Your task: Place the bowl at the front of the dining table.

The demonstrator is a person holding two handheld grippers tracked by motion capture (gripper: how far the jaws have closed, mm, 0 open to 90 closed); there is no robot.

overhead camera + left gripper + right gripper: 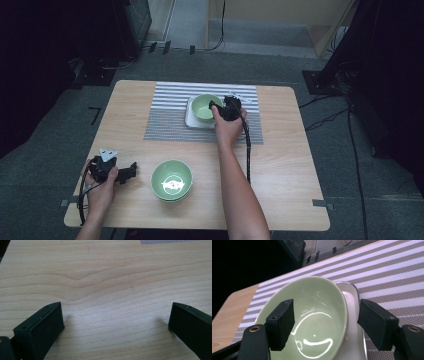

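A pale green bowl (205,106) (312,315) stands on a white square plate (191,120) (352,296) on the striped placemat (170,107). My right gripper (220,108) (325,306) is open and straddles the bowl's right rim, one jaw inside the bowl and the other outside over the plate. A second green bowl (172,180) sits near the table's front edge. Left of it, my left gripper (129,171) (116,312) rests low over bare wood, open, with nothing between its jaws.
The wooden table (280,165) stands on a dark floor with cables. Dark equipment stands at both sides at the back. A corner of the placemat (172,241) is in the left gripper view. The right gripper's cable (247,155) runs along the forearm.
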